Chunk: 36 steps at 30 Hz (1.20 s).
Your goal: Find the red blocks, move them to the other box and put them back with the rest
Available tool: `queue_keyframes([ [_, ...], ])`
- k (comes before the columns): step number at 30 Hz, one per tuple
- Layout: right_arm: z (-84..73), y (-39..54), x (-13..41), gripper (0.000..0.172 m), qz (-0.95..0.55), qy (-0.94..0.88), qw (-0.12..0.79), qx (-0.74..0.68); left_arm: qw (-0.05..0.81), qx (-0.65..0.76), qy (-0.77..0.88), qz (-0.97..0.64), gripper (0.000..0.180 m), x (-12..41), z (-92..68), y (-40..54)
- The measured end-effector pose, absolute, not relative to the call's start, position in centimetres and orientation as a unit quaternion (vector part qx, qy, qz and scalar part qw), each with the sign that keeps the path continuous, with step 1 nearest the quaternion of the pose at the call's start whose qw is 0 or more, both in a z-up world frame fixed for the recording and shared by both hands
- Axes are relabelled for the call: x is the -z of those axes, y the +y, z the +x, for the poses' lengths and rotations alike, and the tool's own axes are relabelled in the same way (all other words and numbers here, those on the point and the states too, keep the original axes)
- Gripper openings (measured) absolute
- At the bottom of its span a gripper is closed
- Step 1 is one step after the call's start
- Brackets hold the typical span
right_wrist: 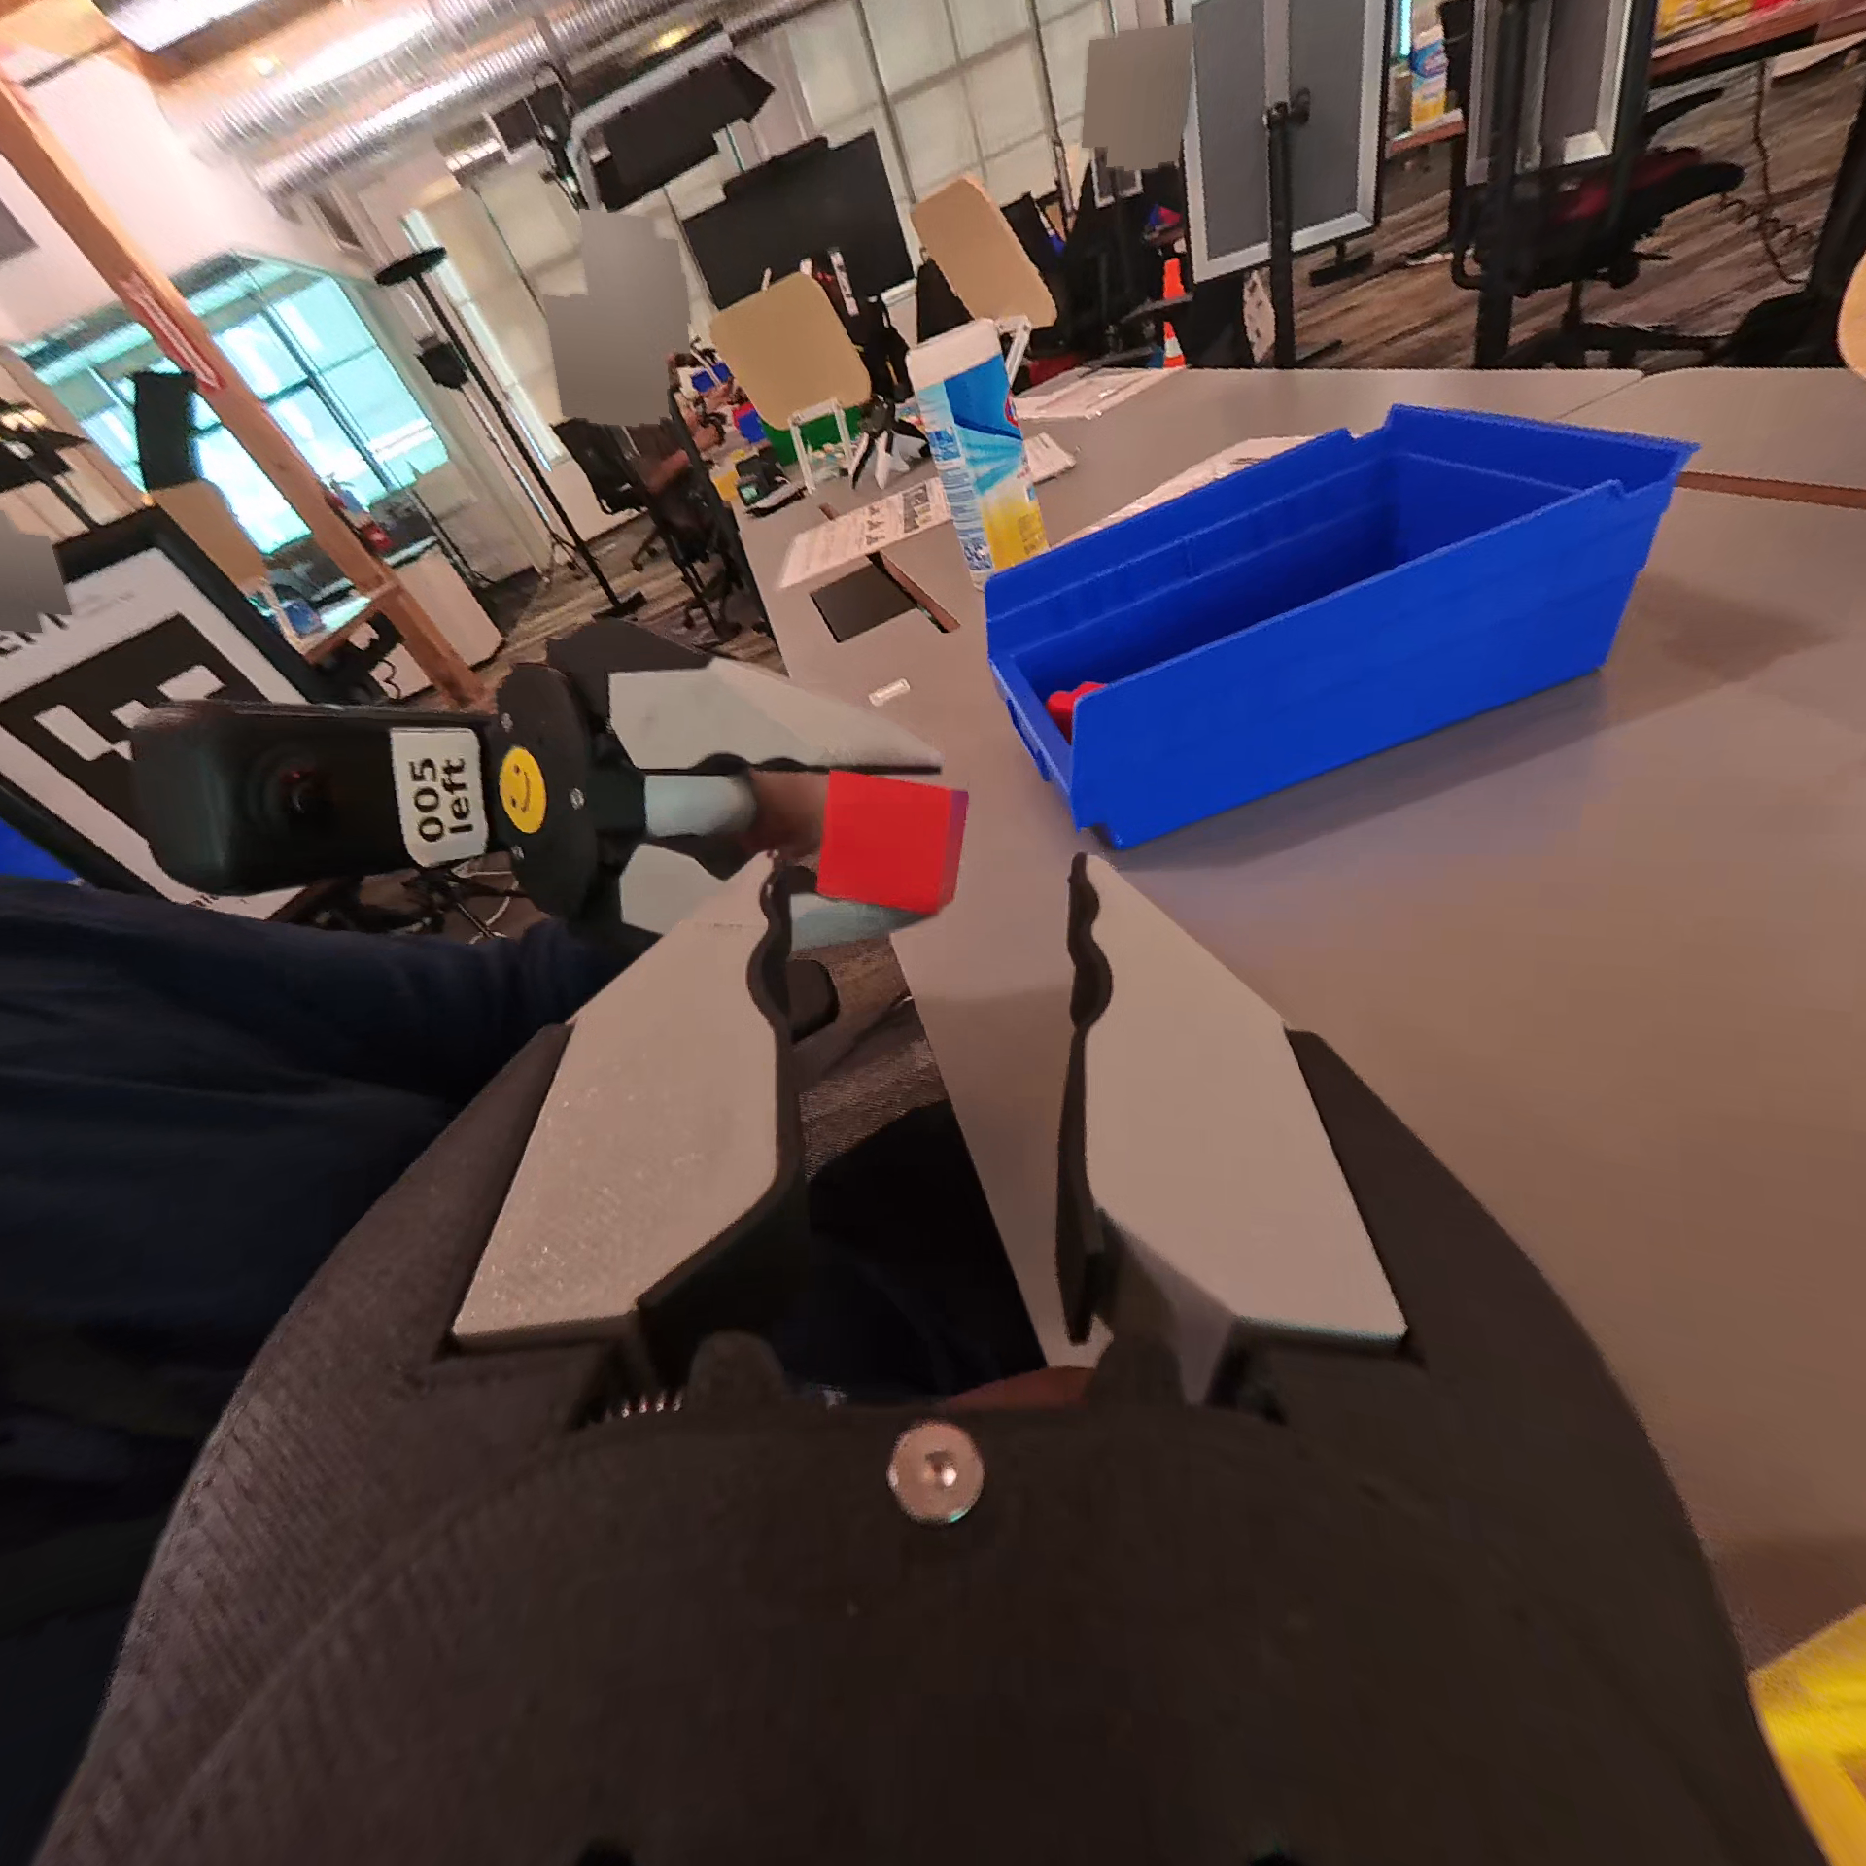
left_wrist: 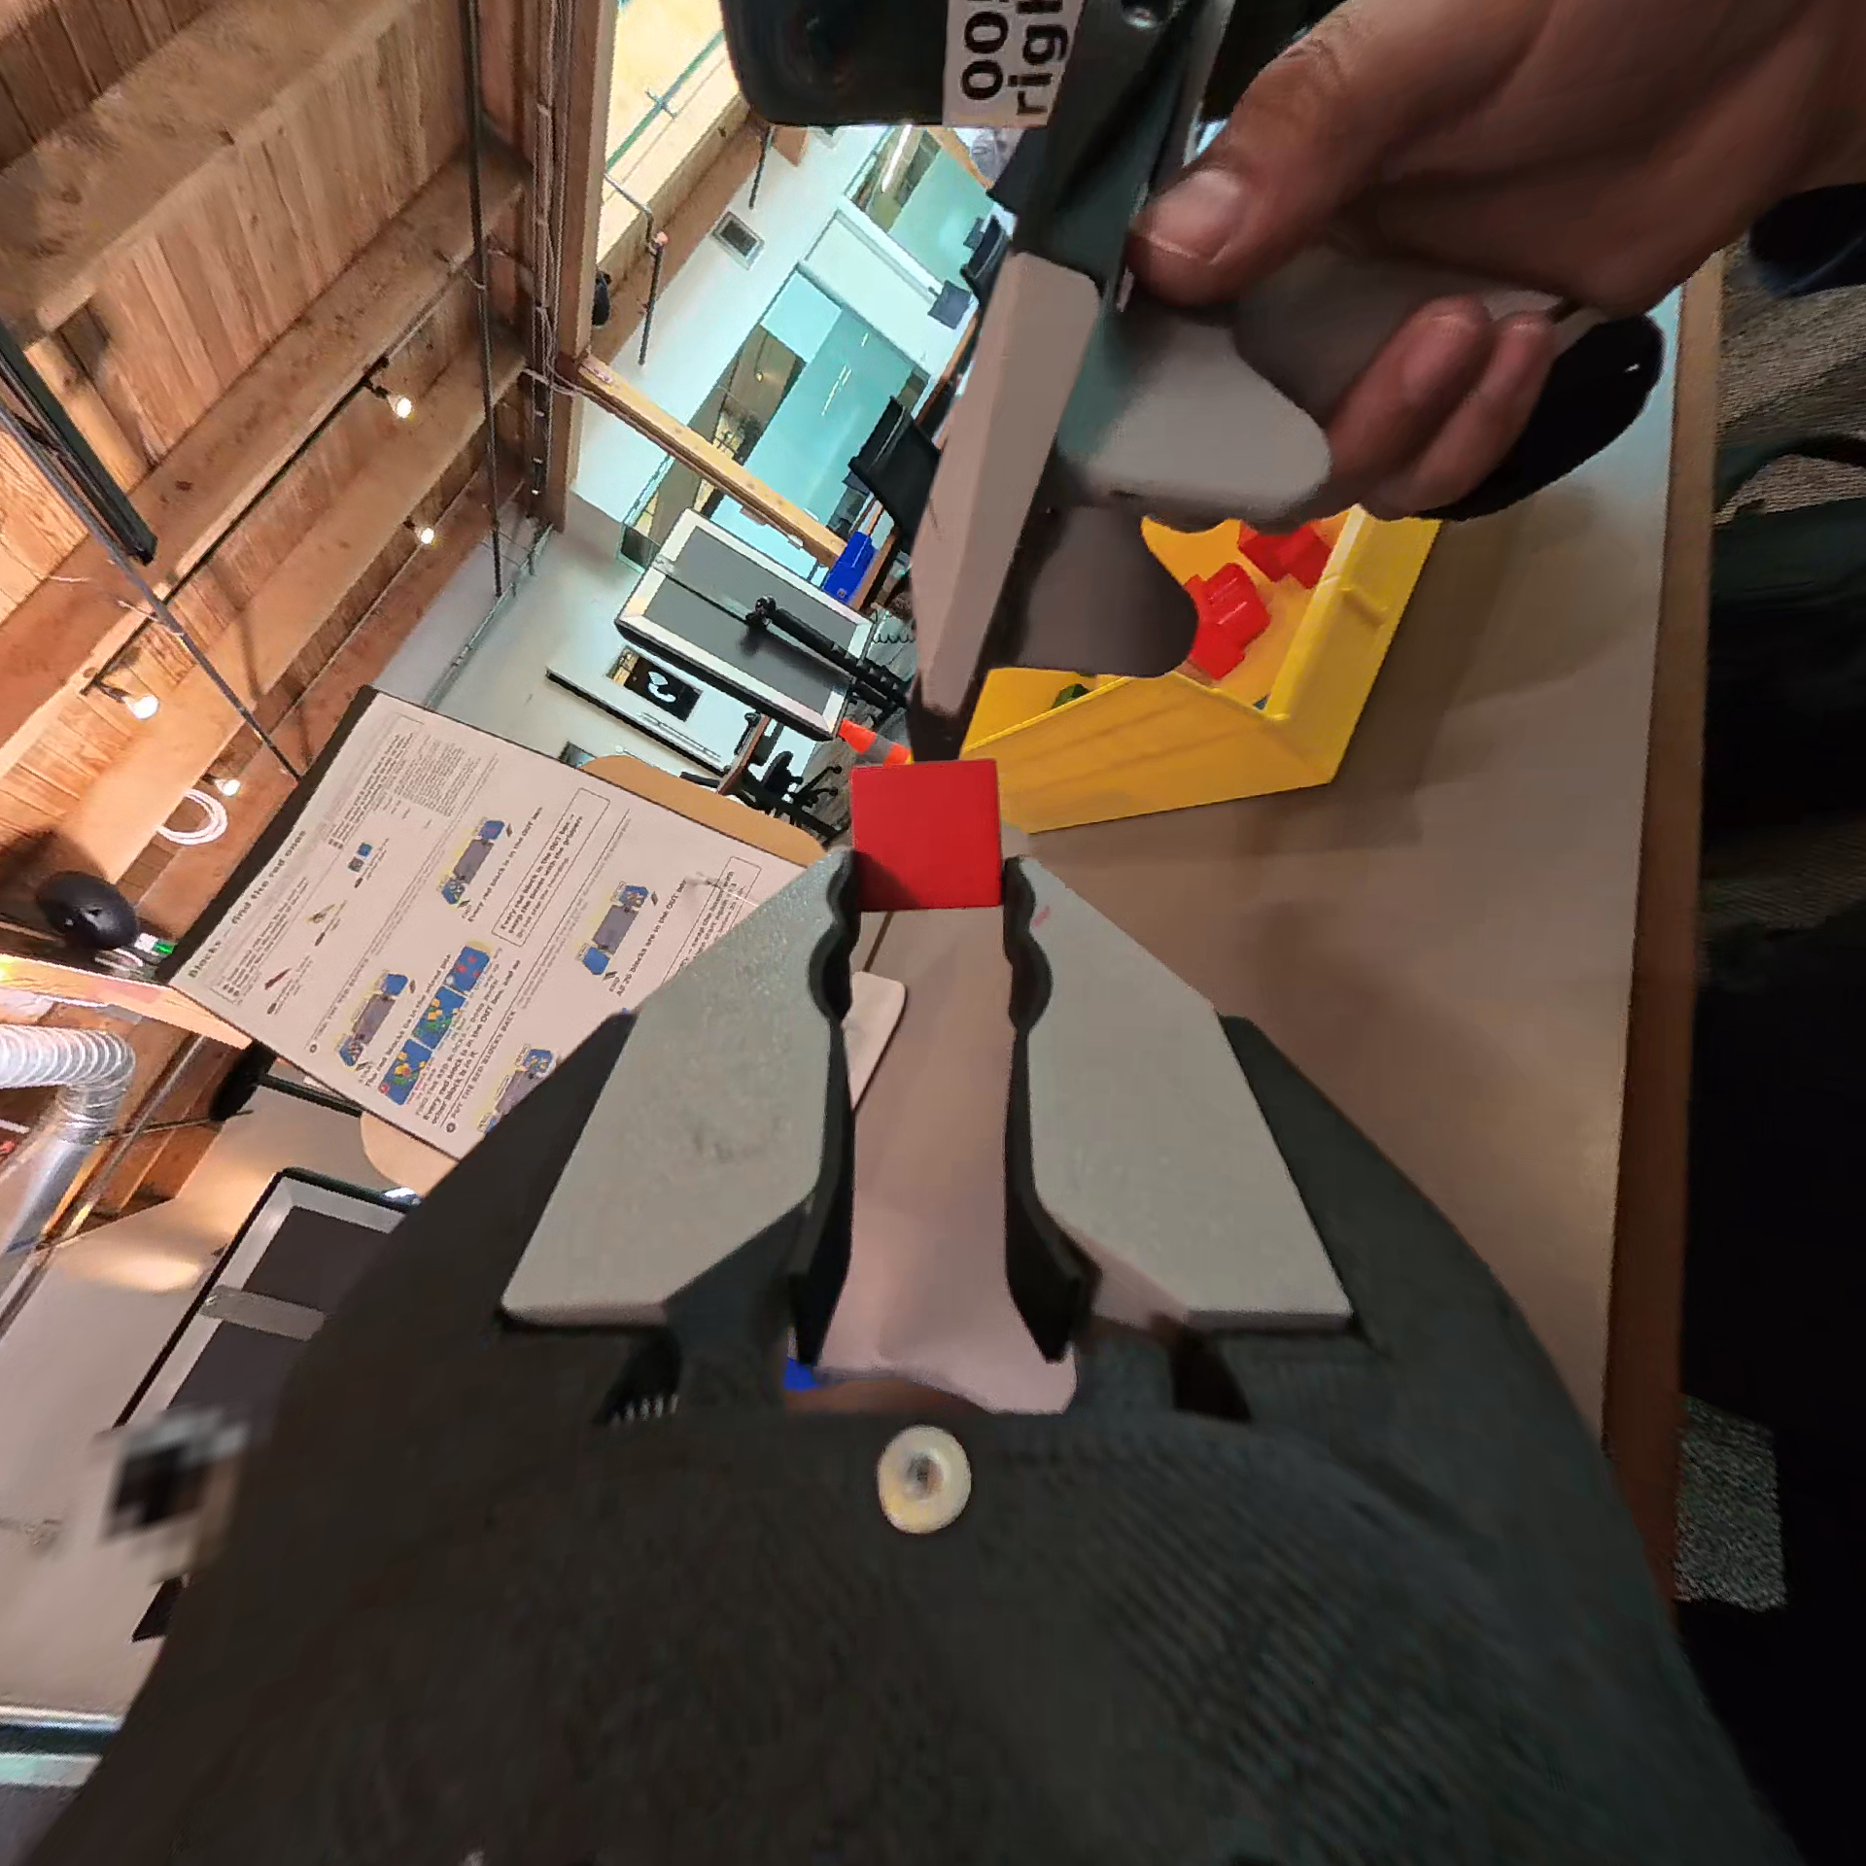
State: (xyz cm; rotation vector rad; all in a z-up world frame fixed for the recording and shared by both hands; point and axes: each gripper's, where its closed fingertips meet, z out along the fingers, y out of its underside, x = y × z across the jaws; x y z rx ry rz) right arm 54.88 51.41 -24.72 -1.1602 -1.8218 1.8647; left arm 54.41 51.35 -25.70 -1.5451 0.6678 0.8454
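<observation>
Right wrist view shows your left gripper [right_wrist: 889, 848] clamping a red cube [right_wrist: 884, 843], right gripper [right_wrist: 924, 889] jaws spread empty, blue bin [right_wrist: 1313, 646] at upper right holding one red block [right_wrist: 1070, 702], more remain.

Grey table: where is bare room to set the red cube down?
The grey table is bare in front of the blue plastic bin, toward the right hand-held gripper. It is crowded behind the bin, by the wipes canister and papers.
</observation>
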Motion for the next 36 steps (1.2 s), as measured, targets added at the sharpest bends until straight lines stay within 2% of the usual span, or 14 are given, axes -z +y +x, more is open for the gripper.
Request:
queue_keyframes([
  [8,54.6,49.7,26.1,0.052,-0.401,-0.654,0.13,-0.629,0.578,-0.372,0.308,-0.657,0.026,26.7,55.3,52.0],
  [9,54.4,49.7,26.2,0.045,-0.402,-0.652,0.133,-0.629,0.574,-0.375,0.31,-0.659,0.026,26.9,55.3,52.1],
  [10,54.1,49.8,26.4,0.029,-0.405,-0.652,0.142,-0.625,0.565,-0.379,0.305,-0.667,0.025,27.2,55.0,52.2],
  [15,53.2,50.9,28.0,0.026,-0.425,-0.675,0.188,-0.573,0.561,-0.359,0.28,-0.691,0.025,28.3,54.0,52.5],
  [19,52.5,55.9,27.4,0.026,-0.462,-0.658,0.288,-0.52,0.584,-0.363,0.237,-0.686,0.028,26.6,52.2,51.3],
  [24,53.5,69.6,27.6,0.026,-0.573,-0.576,0.424,-0.4,0.556,-0.359,0.109,-0.742,0.02,26.1,45.1,48.4],
  [27,55.0,76.1,31.2,0.027,-0.652,-0.553,0.411,-0.316,0.539,-0.334,0.031,-0.772,0.021,26.9,40.8,46.3],
  [29,55.4,77.9,33.1,0.043,-0.679,-0.548,0.387,-0.298,0.54,-0.321,0.0,-0.778,0.021,27.2,39.2,45.3],
  [36,55.8,76.5,29.5,0.044,-0.636,-0.54,0.42,-0.356,0.489,-0.308,-0.043,-0.815,0.024,29.7,35.9,43.3],
])
